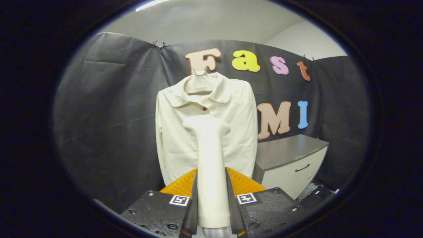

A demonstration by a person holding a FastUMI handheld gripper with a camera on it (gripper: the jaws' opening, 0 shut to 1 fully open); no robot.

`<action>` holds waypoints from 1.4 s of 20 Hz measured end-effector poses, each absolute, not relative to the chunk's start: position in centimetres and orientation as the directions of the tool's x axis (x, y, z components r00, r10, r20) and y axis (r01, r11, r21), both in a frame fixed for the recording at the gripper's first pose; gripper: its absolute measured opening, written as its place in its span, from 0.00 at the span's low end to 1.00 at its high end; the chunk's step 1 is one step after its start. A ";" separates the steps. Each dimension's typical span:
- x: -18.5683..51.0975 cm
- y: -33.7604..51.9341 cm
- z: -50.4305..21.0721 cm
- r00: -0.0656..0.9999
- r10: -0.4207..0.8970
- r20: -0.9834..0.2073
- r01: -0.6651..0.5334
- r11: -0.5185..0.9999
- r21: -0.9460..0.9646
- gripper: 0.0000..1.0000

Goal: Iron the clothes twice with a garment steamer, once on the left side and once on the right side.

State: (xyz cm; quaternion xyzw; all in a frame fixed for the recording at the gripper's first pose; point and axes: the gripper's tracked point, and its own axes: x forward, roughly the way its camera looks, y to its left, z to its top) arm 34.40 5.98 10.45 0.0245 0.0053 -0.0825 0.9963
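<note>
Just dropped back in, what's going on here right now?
The gripper has its fingers shut on the handle of a garment steamer, held upright with its head aimed at the shirt. The shirt hangs on a hanger against the booth wall, beyond the fingers. The steamer head looks short of the fabric, near the shirt's middle. A cabinet stands beside the shirt.

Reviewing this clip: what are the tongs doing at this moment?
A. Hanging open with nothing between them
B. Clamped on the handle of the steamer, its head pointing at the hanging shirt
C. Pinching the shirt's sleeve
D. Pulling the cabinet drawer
B: both fingers of the tongs press on the handle of the steamer, whose head sits in front of the cream shirt on its hanger.
</note>
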 end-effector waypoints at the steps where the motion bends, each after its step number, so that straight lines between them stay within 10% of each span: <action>1: 34.7 6.9 10.9 0.988 -0.155 -0.011 0.156 0.986 0.060 0.37; 12: 43.5 12.2 11.7 0.995 -0.092 0.034 0.086 0.987 0.138 0.36; 28: 54.5 12.1 -7.3 0.960 -0.027 -0.280 0.088 0.974 0.208 0.35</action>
